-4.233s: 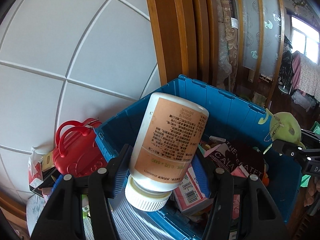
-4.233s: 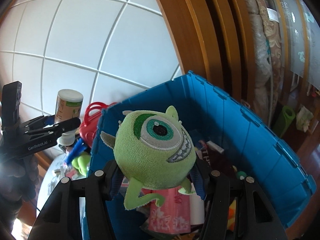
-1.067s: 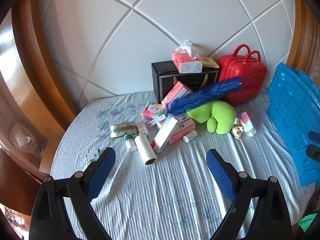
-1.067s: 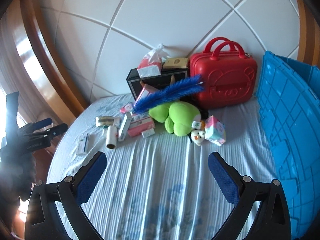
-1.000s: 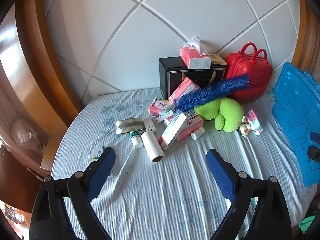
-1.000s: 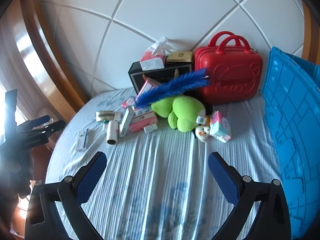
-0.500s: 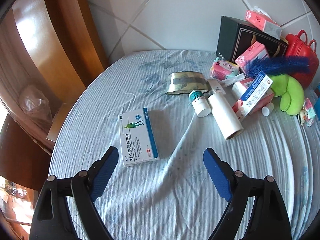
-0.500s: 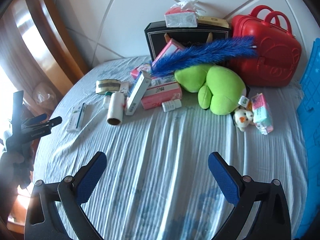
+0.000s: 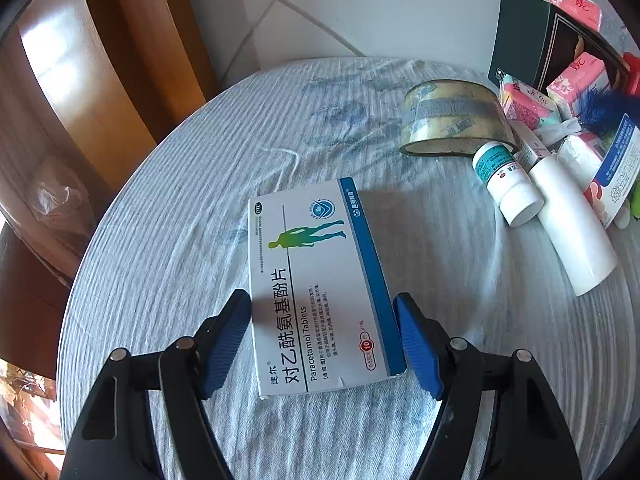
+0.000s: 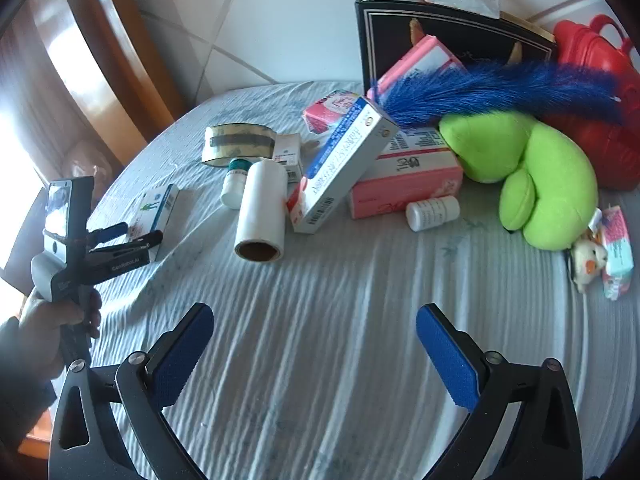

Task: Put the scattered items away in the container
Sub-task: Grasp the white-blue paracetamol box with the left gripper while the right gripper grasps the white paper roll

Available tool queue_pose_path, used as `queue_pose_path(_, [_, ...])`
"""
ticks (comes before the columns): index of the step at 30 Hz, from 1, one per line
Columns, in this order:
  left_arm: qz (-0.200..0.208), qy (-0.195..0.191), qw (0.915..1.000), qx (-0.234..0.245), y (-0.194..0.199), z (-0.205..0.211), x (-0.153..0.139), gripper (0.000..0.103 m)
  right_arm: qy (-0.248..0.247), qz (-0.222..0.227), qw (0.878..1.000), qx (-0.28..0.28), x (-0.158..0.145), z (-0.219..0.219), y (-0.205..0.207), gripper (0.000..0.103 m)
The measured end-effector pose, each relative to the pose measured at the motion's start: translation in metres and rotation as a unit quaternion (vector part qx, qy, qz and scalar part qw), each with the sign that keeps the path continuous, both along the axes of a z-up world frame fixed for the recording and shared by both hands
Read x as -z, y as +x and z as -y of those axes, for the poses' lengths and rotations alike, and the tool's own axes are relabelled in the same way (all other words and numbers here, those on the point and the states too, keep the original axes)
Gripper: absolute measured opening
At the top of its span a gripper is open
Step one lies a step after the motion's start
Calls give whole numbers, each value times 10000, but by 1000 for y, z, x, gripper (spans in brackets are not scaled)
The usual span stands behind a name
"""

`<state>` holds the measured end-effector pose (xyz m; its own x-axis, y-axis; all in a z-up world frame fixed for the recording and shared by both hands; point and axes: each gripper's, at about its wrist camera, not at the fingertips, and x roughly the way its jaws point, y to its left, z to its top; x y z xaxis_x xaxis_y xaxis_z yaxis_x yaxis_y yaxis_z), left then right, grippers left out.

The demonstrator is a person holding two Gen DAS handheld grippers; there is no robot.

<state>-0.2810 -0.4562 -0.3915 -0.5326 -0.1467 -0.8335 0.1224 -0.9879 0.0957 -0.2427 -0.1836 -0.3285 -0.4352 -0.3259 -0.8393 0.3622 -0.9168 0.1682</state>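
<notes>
A round table covered by a pale striped cloth (image 9: 168, 240) is shown from both wrist cameras. The left gripper (image 9: 322, 340) is pointed down at a white-and-blue tablet box (image 9: 320, 280) lying flat on the cloth at the near left of the table. The near end of the box is flanked by the two blue pads (image 9: 224, 340), one on each long side; the jaws are closing, and the pads are seen just beside or barely at the box edges, so a firm grip cannot be confirmed. In the right wrist view the same left gripper (image 10: 132, 236) is seen at the far left, held by a hand (image 10: 52, 316), with the tablet box (image 10: 156, 208) under its tips.

The right gripper (image 10: 312, 356) is held over bare cloth with its pads wide apart and nothing between them.

The remaining items are gathered at the far right of the table: a roll of tape (image 10: 239, 145), a small green-capped bottle (image 9: 508, 184), a white paper roll (image 10: 262, 210), a long white-and-blue carton (image 10: 340, 164) leaning on a pink box (image 10: 404, 188), a small white bottle (image 10: 432, 207), a green plush cushion (image 10: 536, 184), a blue feather (image 10: 500, 88), a dark box (image 10: 440, 32) and a red case (image 10: 600, 120). The container is not seen in either view.
</notes>
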Motion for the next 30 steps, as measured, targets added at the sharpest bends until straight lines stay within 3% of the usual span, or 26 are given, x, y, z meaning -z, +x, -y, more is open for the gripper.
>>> queue_pose_path(1, [-92,16,9999,52,2,0,-3,52,2,-37,10000,-43,1,8,-4,103])
queue_pose_path(2, [-163,-4,9998,127,5,-2,-7,27,15,-84,9999,-84,3,17,-7,103])
queue_pose_path(3, [-177,-9,9997,155,7,-3,-11,10,10,-131,9998,-132,5,26,-11,102])
queue_pose_path(4, [-186,37,9997,136,10,-2,-13,1,-8,-169,9997,-189,7,35,-15,101])
queue_pose_path(7, [-152,215,9996,135,17,4,-13,1,-25,-221,9991,-374,16,61,-28,93])
queue_pose_path(12, [-198,356,9992,-31,18,23,-11,1,250,-126,9985,-470,39,89,-48,90])
queue_pose_path(15, [-214,204,9996,39,5,25,-9,11,363,-50,9982,-482,50,95,-56,90])
queue_pose_path(16, [-223,184,9996,47,1,27,-9,20,404,-36,9981,-467,53,94,-57,90])
queue_pose_path(19, [-160,180,9997,12,-13,34,-7,62,440,-17,9980,-449,57,95,-60,90])
queue_pose_path(27, [-77,-146,9995,265,-30,35,2,66,474,61,9976,-508,66,101,-65,90])
queue_pose_path(30, [40,-100,9997,216,-38,38,7,76,501,123,9974,-507,71,103,-69,88])
